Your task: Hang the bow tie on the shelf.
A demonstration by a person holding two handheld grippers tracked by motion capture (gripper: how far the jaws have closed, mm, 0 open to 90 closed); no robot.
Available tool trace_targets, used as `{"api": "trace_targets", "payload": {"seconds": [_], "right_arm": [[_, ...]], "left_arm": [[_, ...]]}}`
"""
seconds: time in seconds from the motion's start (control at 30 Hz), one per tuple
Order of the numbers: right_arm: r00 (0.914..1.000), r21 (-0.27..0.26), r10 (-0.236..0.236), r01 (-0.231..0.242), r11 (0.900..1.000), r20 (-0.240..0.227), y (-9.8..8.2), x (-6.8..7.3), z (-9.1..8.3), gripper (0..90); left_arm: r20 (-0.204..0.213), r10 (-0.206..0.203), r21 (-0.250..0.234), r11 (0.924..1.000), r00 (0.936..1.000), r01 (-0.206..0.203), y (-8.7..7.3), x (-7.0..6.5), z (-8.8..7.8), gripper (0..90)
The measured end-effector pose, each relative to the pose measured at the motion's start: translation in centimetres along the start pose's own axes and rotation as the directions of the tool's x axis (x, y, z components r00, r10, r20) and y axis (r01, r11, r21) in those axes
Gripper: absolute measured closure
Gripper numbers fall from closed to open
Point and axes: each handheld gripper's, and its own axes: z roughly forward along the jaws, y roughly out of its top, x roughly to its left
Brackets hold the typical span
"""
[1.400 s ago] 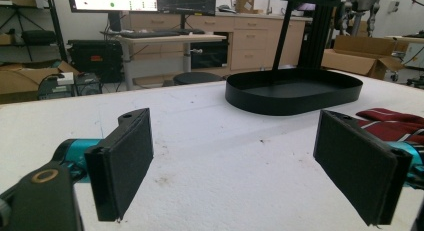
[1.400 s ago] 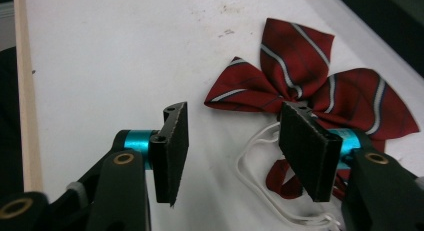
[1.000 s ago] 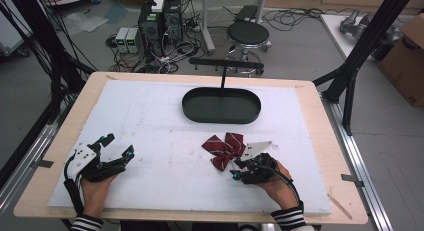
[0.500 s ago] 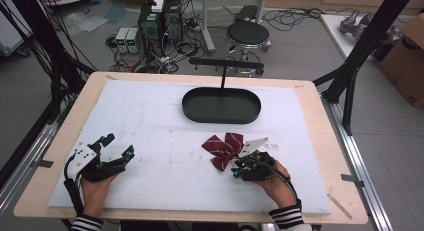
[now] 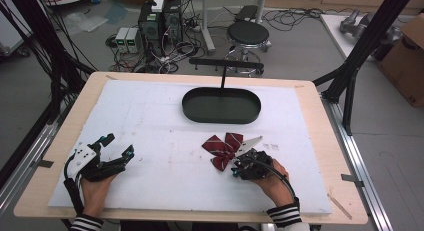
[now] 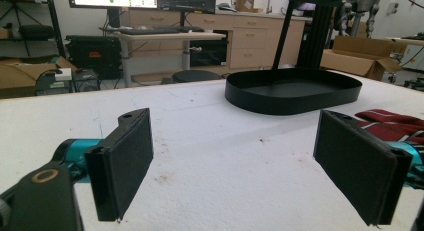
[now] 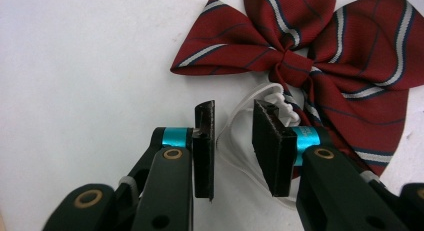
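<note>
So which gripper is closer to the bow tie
Right. The right gripper is at the bow tie, jaws around its white strap; the left gripper sits far across the table.

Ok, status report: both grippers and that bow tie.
Left gripper open, idle on the table. Right gripper part-open over the bow tie's white elastic loop. Black tray beyond, path unobstructed.

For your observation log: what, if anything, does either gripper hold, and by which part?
Nothing is held. The right gripper straddles the bow tie's white elastic loop, jaws apart; the left gripper is open.
</note>
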Motion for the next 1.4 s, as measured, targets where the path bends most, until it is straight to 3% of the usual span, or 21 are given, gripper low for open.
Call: {"api": "trace_targets", "payload": {"seconds": [0.33, 0.6, 0.8, 1.13, 1.4], "right_arm": [[0.9993, 0.052, -0.035, 0.034, 0.998, 0.013, 0.0, 0.1, 0.3, 73.7], [0.9998, 0.066, -0.019, 0.019, 0.998, 0.001, 0.1, -0.2, 0.3, 86.2], [0.9998, 0.064, -0.003, 0.002, 0.998, 0.019, 0.1, -0.1, 0.2, 87.0], [0.9995, -0.051, 0.021, -0.020, 0.999, 0.024, 0.0, -0.3, -1.1, 87.0], [0.9977, -0.190, 0.051, -0.041, 0.981, 0.046, 0.1, -0.2, -2.0, 87.2]], "left_arm": [[-0.001, -0.003, -0.001, 1.0000, 1.0000, 0.003, 0.0, 0.0, 0.0, 16.4], [-0.001, -0.003, 0.001, 1.0000, 1.0000, 0.003, 0.0, 0.1, 0.0, 16.4], [-0.001, -0.003, 0.001, 1.0000, 1.0000, 0.003, 0.0, 0.0, 0.0, 16.4], [-0.001, -0.002, 0.003, 1.0000, 1.0000, 0.002, 0.0, 0.0, 0.0, 16.4], [0.000, -0.002, 0.005, 1.0000, 1.0000, 0.002, 0.0, 0.0, 0.0, 16.4]]}}
